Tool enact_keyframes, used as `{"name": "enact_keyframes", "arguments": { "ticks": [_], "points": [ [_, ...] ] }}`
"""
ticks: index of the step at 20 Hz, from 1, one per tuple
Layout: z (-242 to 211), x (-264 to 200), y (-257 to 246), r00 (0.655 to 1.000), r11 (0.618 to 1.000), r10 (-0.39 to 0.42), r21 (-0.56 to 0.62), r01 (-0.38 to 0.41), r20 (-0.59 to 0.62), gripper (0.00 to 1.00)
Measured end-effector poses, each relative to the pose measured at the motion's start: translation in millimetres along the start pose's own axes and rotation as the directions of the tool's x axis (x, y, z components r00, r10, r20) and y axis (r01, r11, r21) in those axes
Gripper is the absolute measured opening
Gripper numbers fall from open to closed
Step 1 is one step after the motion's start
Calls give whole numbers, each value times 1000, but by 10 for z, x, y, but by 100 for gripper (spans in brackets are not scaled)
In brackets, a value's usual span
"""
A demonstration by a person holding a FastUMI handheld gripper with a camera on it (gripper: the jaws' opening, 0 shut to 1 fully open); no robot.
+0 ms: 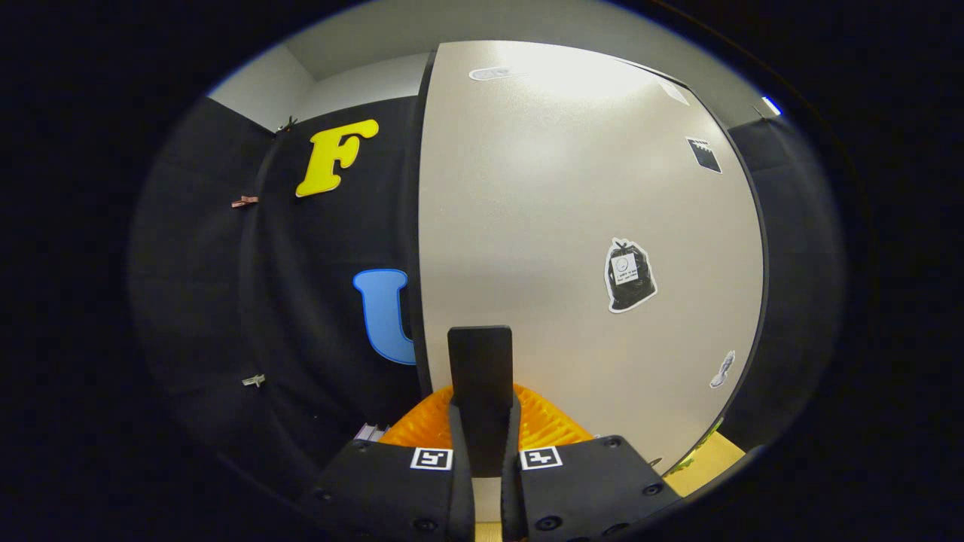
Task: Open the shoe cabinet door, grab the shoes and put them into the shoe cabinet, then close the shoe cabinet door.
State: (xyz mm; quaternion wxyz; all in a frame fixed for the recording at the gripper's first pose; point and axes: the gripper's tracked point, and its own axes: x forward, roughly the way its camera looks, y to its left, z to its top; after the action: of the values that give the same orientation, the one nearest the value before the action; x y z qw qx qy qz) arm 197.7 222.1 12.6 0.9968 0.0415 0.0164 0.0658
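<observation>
— Looking along the tongs [480, 354], I see both fingers pressed together into one upright bar, nothing pinched between them, right in front of the pale shoe cabinet door [572, 226].

— Is the door open or shut?

— I cannot tell for sure. Its dark left edge [422, 226] stands just beside the fingers, with black booth cloth beyond it, so it may be swung partway out. No handle is visible.

— And the shoes?

— Not sure. Something orange and ribbed [542, 421] sits just behind the finger bases, low against the door; I cannot say what it is.

— What might go wrong?

— With the fingers closed, they can only push or hook that edge. If they slide off the smooth panel, the door could swing back or the tips scrape across the stickers [629, 275].
</observation>
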Motion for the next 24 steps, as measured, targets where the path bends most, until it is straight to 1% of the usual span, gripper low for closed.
{"name": "enact_keyframes", "arguments": {
  "ticks": [6,9,12,17,24],
  "points": [
    [127,-735,-129,996,996,85,29,-86,10,18],
    [140,-1057,-309,994,993,110,44,-111,18,17],
    [166,-1300,-508,993,992,117,52,-119,24,17],
    [194,-1661,-823,995,993,95,62,-97,36,17],
    [220,-2034,-1385,999,997,19,70,-21,32,17]
  ]
}}
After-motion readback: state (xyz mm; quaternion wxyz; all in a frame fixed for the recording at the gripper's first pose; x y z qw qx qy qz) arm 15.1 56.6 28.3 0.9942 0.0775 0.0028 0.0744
